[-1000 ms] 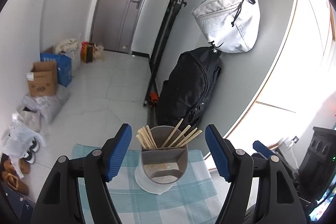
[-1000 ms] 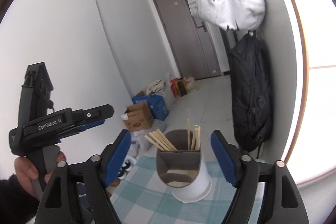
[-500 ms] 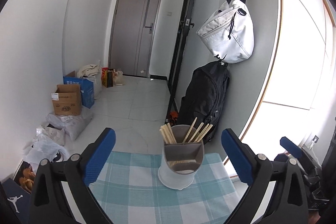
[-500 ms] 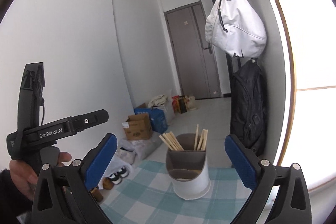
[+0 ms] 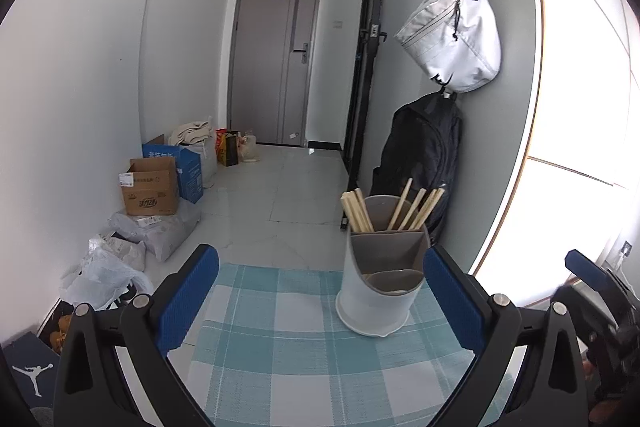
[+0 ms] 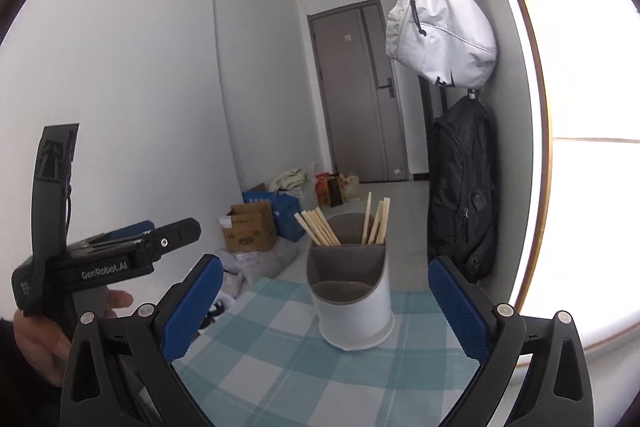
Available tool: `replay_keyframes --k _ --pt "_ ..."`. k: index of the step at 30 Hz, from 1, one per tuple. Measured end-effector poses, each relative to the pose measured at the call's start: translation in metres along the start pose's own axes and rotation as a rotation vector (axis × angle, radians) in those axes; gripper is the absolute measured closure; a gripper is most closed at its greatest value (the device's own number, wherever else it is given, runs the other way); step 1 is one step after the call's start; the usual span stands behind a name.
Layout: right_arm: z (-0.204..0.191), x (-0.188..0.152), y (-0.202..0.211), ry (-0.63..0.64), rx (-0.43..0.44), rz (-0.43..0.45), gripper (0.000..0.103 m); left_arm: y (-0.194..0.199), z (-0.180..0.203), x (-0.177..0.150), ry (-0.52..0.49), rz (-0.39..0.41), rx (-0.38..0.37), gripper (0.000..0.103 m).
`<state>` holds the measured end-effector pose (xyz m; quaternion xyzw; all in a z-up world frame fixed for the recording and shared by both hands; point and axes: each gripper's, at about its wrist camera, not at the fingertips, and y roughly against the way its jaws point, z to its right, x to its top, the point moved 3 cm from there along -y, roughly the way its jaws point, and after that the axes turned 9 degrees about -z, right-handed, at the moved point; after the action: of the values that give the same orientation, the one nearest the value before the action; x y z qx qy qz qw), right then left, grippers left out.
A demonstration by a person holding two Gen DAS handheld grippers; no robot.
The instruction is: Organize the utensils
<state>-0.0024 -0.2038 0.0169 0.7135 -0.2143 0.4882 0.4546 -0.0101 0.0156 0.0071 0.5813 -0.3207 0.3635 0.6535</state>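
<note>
A white utensil holder with a grey divided insert (image 5: 380, 283) stands on the checked tablecloth (image 5: 296, 343); it also shows in the right wrist view (image 6: 352, 299). Several wooden chopsticks (image 5: 360, 213) stand in its two back compartments, also in the right wrist view (image 6: 320, 229); the front compartment looks empty. My left gripper (image 5: 320, 303) is open and empty, held back from the holder. My right gripper (image 6: 326, 307) is open and empty, also short of the holder. The left gripper's body (image 6: 108, 259) shows at the left of the right wrist view.
The table edge lies just beyond the holder. Behind it are a black backpack (image 5: 420, 163) and a white bag (image 5: 456, 35) on the wall. Cardboard boxes (image 5: 150, 187) and plastic bags sit on the floor at left. A bright window is on the right.
Both grippers have opened wider and drawn back from the holder, which now looks smaller and farther off. The holder and chopsticks have not moved.
</note>
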Motion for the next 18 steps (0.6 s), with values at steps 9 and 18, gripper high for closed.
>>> replay_keyframes --k 9,18 --pt "0.002 -0.013 -0.016 -0.007 0.025 -0.044 0.0 -0.013 0.002 -0.011 0.002 -0.031 0.006 0.003" --pt "0.007 -0.014 -0.017 -0.037 0.029 -0.032 0.0 -0.013 0.001 -0.011 0.012 -0.025 0.015 0.003"
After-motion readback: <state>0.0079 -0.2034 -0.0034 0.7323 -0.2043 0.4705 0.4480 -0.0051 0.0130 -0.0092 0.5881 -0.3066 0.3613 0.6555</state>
